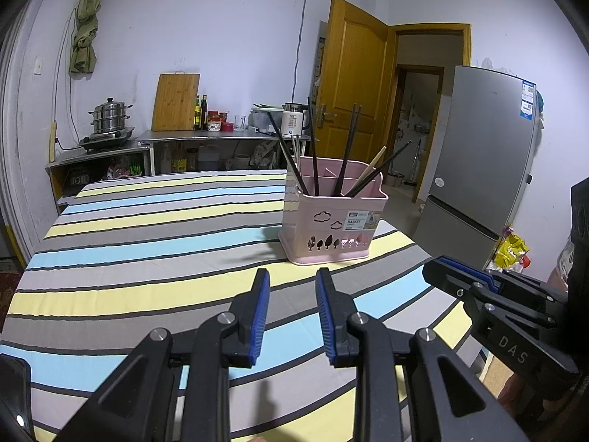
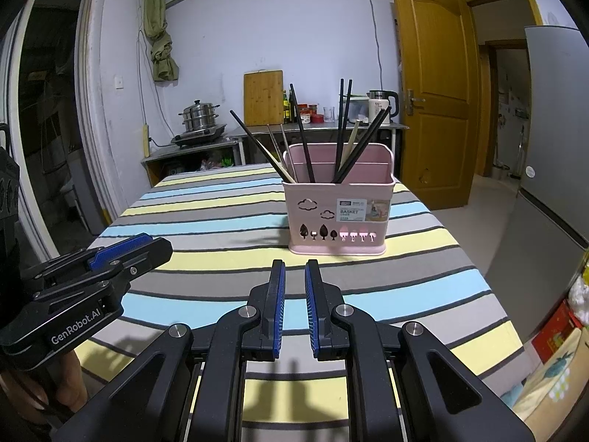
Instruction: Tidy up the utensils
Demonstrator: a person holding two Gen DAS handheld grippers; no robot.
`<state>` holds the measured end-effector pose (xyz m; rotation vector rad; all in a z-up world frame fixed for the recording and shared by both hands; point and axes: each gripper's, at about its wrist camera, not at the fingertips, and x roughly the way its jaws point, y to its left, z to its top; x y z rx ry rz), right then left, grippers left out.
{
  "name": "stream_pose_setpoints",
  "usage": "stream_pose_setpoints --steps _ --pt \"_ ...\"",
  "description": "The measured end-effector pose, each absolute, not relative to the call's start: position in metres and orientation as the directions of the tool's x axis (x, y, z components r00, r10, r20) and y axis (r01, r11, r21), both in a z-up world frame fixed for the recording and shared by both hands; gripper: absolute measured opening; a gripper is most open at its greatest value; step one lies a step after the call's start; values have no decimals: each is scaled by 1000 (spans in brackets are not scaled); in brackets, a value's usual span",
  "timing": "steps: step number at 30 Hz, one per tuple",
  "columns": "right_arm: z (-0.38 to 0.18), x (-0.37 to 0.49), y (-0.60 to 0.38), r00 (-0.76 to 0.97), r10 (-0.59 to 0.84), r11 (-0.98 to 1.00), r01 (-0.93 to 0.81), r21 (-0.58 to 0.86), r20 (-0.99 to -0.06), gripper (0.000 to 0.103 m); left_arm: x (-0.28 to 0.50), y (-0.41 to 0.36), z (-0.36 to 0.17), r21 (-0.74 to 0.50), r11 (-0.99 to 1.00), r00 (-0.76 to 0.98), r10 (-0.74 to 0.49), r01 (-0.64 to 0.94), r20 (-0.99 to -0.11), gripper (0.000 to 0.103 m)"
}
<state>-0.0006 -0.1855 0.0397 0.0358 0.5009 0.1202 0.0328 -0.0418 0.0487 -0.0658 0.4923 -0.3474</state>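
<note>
A pink utensil basket (image 1: pixel 331 221) stands upright on the striped tablecloth (image 1: pixel 147 243), with several black and light wooden chopsticks (image 1: pixel 313 154) sticking out of it. It also shows in the right wrist view (image 2: pixel 338 213), chopsticks (image 2: pixel 342 129) fanned out. My left gripper (image 1: pixel 292 276) is open and empty, held above the cloth just short of the basket. My right gripper (image 2: pixel 294 269) is open with a narrow gap, empty, also just short of the basket. Each gripper shows in the other's view: the right one (image 1: pixel 434 267), the left one (image 2: pixel 158 248).
The table's right edge (image 2: pixel 478 276) drops to the floor by a grey fridge (image 1: pixel 482 162). Behind the table stand a steel counter (image 1: pixel 221 136) with a steamer pot (image 1: pixel 110 118), cutting board, bottles and kettle, and an open wooden door (image 2: pixel 430 110).
</note>
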Motion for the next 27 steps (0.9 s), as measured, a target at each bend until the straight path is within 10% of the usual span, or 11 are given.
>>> stream_pose_setpoints --steps 27 --pt "40 -1 -186 869 123 992 -106 63 -480 11 30 -39 50 -140 938 825 -345 316 -448 27"
